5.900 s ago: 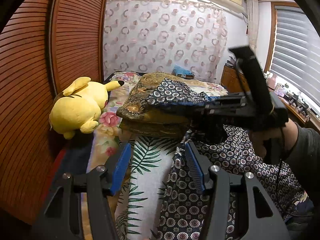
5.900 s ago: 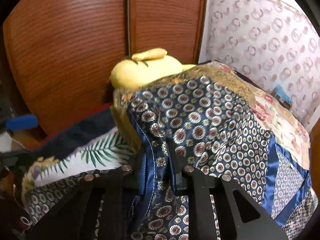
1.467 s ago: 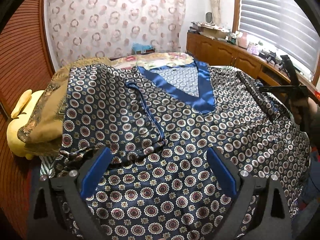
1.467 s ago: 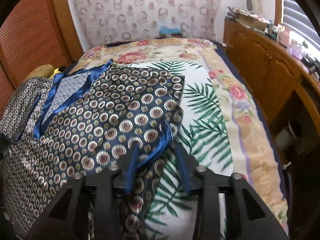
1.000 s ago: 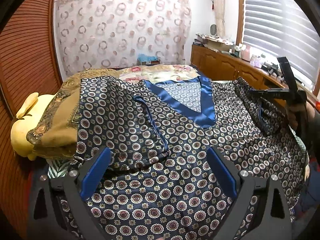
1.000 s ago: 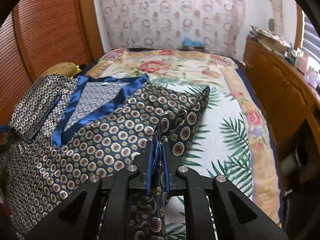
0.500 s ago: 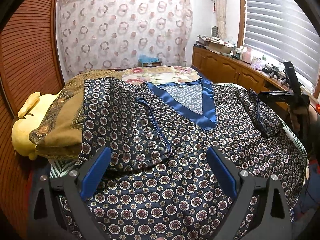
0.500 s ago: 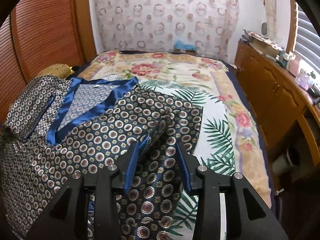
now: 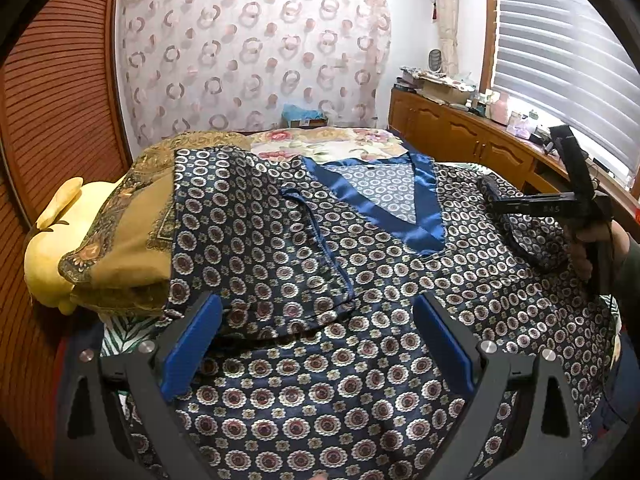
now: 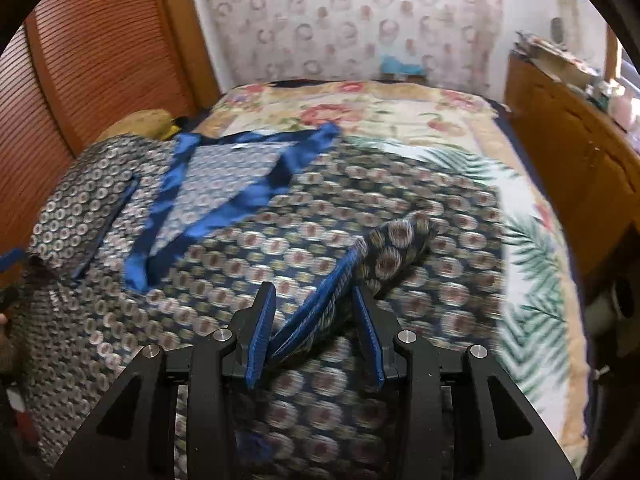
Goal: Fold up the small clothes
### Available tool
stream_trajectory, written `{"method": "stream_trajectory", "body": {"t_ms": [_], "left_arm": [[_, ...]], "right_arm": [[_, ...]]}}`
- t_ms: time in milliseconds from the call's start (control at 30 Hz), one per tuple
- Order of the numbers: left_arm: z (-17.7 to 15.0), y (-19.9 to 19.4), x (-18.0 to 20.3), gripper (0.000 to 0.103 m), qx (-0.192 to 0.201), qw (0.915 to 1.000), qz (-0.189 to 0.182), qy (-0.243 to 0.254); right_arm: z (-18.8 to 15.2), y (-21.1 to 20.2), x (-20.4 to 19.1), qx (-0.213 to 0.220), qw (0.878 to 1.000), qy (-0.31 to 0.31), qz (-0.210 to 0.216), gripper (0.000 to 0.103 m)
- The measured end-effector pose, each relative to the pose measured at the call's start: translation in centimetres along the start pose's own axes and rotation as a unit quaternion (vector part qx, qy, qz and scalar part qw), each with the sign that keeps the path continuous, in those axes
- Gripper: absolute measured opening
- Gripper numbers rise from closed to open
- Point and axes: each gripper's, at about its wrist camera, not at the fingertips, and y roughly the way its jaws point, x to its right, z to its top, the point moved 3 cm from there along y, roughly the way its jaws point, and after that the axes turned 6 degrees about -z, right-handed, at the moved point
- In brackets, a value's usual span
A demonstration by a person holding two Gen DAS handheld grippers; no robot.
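- Your left gripper (image 9: pixel 316 344) hovers over the near part of the patterned top (image 9: pixel 360 280) with its blue pads (image 9: pixel 191 350) spread wide and nothing between them.
- Your right gripper (image 10: pixel 316 336) has its jaws parted. A folded sleeve (image 10: pixel 384 256) with a blue trimmed edge lies between the pads (image 10: pixel 262 332), loose, not pressed by them. This view is blurred.
- The top lies spread flat on the bed (image 10: pixel 532 264), its front up and its blue V-neck (image 9: pixel 400 216) pointing toward you.
- In the left view, one sleeve is folded in over the body on the left, and your right hand (image 9: pixel 588 248) holds the other gripper at the garment's right edge.
- The top's left shoulder rests on a mustard-gold patterned cushion (image 9: pixel 128 232); a yellow plush toy (image 9: pixel 48 252) sits just beside that, against the wooden slatted doors (image 9: pixel 52 120).
- Farther off, the floral bedspread (image 10: pixel 360 112) runs to a curtain with ring patterns (image 9: pixel 256 52); a wooden cabinet (image 9: pixel 452 132) stands along the right, under window blinds (image 9: pixel 560 64).
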Motion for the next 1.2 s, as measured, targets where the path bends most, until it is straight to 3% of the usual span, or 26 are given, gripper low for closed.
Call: {"method": "stream_trajectory", "body": {"t_ms": [200,533,867,1067,1200], "left_arm": [[0.1,-0.1,-1.1,0.097,0.003,0.9999,0.001,-0.013],[2.6,0.6,-3.5,0.097,0.004,0.9999,0.011,-0.001],[5.7,2.0,-7.0,0.091,-0.002,0.9998,0.020,-0.005],[7.1,3.3,-9.1,0.081,-0.011,0.9995,0.017,-0.025],[7.6,4.5,-10.7,0.071,-0.023,0.9987,0.027,-0.036]], "right_arm": [[0.5,-1.0,-1.0,0.012,1.000,-0.010,0.006,0.040],[0.2,-1.8,5.3,0.010,0.996,0.002,-0.091,0.040],[-2.0,-0.1,8.0,-0.020,0.994,0.006,-0.112,0.040],[-2.4,-0.1,8.3,-0.011,0.995,0.012,-0.099,0.051],[-2.4,0.1,7.7,-0.016,0.995,-0.001,-0.103,0.072]]}}
